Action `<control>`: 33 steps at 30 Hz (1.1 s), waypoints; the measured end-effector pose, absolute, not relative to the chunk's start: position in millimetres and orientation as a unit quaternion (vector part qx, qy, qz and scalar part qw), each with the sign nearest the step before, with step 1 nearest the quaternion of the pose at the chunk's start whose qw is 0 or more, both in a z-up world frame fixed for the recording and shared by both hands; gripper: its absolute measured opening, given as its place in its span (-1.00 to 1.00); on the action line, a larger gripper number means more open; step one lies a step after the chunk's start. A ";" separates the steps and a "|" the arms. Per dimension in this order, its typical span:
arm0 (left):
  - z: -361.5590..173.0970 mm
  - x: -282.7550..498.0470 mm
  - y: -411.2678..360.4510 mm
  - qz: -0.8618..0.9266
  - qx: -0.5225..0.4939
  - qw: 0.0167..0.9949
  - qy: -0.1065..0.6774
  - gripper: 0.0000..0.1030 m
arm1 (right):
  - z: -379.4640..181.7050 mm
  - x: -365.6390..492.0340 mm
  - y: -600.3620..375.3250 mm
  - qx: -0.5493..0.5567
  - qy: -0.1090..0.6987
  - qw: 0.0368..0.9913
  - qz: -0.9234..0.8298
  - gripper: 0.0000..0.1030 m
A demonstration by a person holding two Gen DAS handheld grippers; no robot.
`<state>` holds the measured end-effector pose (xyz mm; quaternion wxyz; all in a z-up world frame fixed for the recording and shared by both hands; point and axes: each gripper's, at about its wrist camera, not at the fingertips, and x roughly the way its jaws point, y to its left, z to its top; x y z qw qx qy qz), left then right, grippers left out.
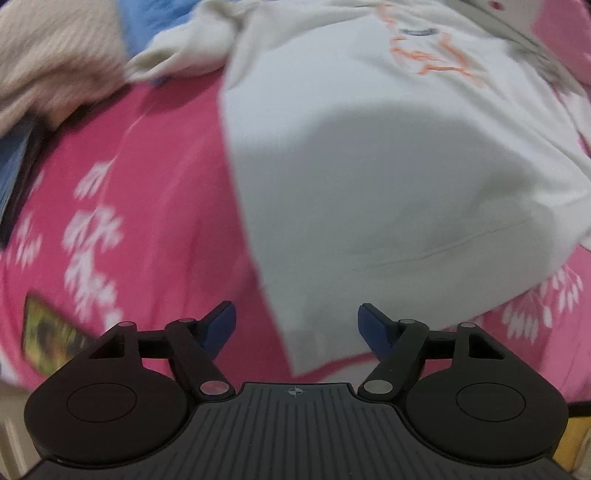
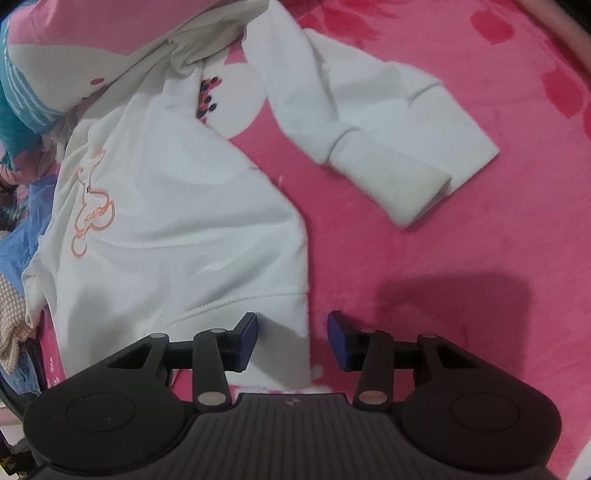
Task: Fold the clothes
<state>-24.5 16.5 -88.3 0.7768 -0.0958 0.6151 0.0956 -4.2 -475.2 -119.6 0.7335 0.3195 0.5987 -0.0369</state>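
Note:
A white sweatshirt [image 2: 166, 206] with an orange line drawing [image 2: 90, 206] lies spread on a pink blanket [image 2: 443, 258]. Its sleeve [image 2: 373, 125] stretches to the right, cuff folded. My right gripper [image 2: 292, 338] is open, its jaws either side of the sweatshirt's bottom right corner at the hem. In the left wrist view the same sweatshirt [image 1: 369, 166] fills the middle, blurred. My left gripper [image 1: 296, 326] is open above the sweatshirt's lower left corner, holding nothing.
A beige knitted garment [image 1: 48, 62] and blue cloth [image 1: 155, 22] lie at the far left. A pink, grey and teal garment [image 2: 55, 55] sits at the top left beside the sweatshirt's collar. A yellowish card [image 1: 51, 339] lies on the blanket.

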 end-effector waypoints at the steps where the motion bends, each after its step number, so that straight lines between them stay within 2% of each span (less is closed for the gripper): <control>1: -89.8 -26.7 19.5 0.112 -0.115 0.772 0.616 0.37 | -119.1 -3.7 -472.7 0.311 0.601 0.736 -0.035 -0.20; 2: -91.0 -29.1 23.1 0.121 -0.125 0.768 0.617 0.35 | -117.9 -3.1 -470.4 0.300 0.603 0.738 -0.032 -0.47; 3: -91.4 -32.0 27.1 0.129 -0.136 0.764 0.617 0.35 | -115.9 -4.0 -468.1 0.287 0.607 0.741 -0.031 -0.89; 8: -94.4 -39.5 44.1 0.155 -0.187 0.751 0.614 0.34 | -98.6 -12.5 -465.0 0.241 0.610 0.754 -0.030 -0.96; 18: -114.5 -36.2 52.6 0.135 -0.244 0.726 0.628 0.38 | -109.2 -14.7 -476.7 0.294 0.613 0.732 -0.038 -0.90; 23: -116.9 -34.3 44.9 0.137 -0.227 0.730 0.630 0.36 | -120.3 -13.3 -481.7 0.318 0.612 0.723 -0.041 -0.87; 26: -113.0 -30.1 35.3 0.128 -0.196 0.739 0.632 0.16 | -124.4 -16.0 -483.4 0.334 0.606 0.721 -0.046 -0.86; 28: -109.3 -27.4 27.8 0.118 -0.176 0.746 0.631 -0.09 | -123.9 -17.6 -481.4 0.332 0.601 0.726 -0.045 -0.86; 30: -104.3 -25.2 17.1 0.103 -0.150 0.756 0.628 -0.59 | -119.7 -18.6 -476.1 0.312 0.600 0.736 -0.042 -0.89; 33: -98.1 -23.1 3.9 0.090 -0.115 0.765 0.627 -0.84 | -110.8 -20.3 -468.6 0.282 0.603 0.745 -0.041 -0.95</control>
